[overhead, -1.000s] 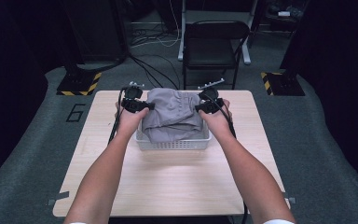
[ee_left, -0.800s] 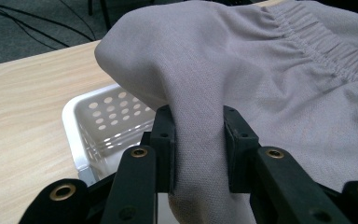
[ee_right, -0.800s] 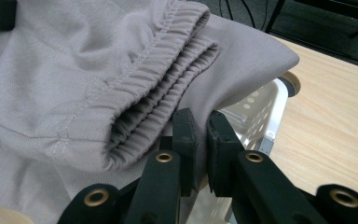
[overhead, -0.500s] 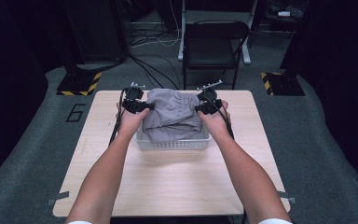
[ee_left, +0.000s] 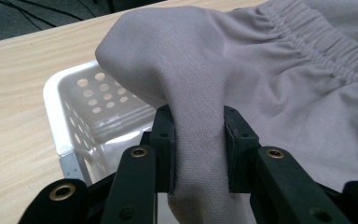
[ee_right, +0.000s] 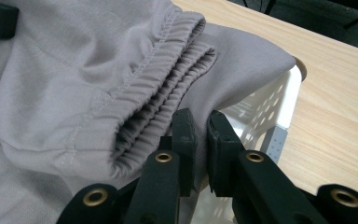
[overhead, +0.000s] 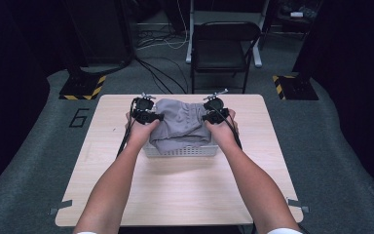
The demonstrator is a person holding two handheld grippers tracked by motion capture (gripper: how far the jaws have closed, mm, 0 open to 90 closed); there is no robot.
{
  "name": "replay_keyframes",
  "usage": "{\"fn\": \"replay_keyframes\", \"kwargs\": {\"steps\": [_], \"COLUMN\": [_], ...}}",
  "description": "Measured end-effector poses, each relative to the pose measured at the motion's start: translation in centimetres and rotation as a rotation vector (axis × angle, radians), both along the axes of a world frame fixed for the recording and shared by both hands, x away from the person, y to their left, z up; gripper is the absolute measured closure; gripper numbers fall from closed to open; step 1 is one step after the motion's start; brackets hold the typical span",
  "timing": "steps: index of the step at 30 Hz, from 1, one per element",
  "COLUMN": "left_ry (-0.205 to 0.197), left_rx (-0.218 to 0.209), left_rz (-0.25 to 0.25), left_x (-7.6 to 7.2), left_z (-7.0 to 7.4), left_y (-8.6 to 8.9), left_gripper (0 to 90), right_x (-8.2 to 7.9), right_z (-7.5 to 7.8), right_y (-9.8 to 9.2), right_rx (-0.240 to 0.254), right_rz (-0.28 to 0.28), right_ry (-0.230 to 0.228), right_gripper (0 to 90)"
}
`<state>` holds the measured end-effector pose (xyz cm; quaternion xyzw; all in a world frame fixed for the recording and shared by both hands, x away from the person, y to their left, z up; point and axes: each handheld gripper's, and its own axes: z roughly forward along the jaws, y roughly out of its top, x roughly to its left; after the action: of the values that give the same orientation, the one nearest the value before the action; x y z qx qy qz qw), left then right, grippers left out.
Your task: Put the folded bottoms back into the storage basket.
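A grey garment point(overhead: 181, 122) with an elastic waistband lies bunched over a white perforated basket point(overhead: 181, 151) at the middle of the wooden table point(overhead: 175, 195). At the basket's left side my left gripper point(overhead: 151, 117) is shut on a thick fold of the grey garment point(ee_left: 200, 135), with the basket's corner point(ee_left: 70, 121) just below it. My right gripper point(overhead: 208, 117) at the basket's right side is shut on a thin edge of the grey garment point(ee_right: 135, 84) beside the waistband, above the basket's wall point(ee_right: 270, 107).
A black chair point(overhead: 226, 46) stands beyond the table's far edge, with cables on the floor near it. Yellow-and-black striped stand feet point(overhead: 83, 87) sit on the floor at the far left and far right. Bare tabletop stretches in front of the basket, under the person's forearms.
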<state>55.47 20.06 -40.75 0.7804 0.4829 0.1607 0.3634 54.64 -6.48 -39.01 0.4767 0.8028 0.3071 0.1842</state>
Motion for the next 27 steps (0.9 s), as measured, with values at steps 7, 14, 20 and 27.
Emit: {"fn": "replay_keyframes", "kwargs": {"steps": [7, 14, 20, 27], "left_ry": [0.020, 0.016, 0.016, 0.033], "left_rx": [0.001, -0.002, -0.017, -0.007], "left_rz": [0.011, 0.010, 0.029, 0.019], "left_x": [-0.2, -0.3, -0.4, -0.5], "left_z": [-0.9, -1.1, -1.5, -2.0], "left_y": [-0.2, -0.3, -0.2, -0.1], "left_gripper": [70.0, 69.9, 69.9, 69.7], "right_x": [0.0, 0.0, -0.1, -0.3], "right_z": [-0.6, -1.1, -1.2, -1.7], "right_y": [0.6, 0.8, 0.8, 0.9], "right_rx": [-0.008, -0.019, -0.017, -0.025], "right_rz": [0.000, 0.003, 0.007, 0.014], "right_ry": [0.005, 0.007, 0.005, 0.017], "right_gripper": [83.1, 83.0, 83.0, 82.9]}}
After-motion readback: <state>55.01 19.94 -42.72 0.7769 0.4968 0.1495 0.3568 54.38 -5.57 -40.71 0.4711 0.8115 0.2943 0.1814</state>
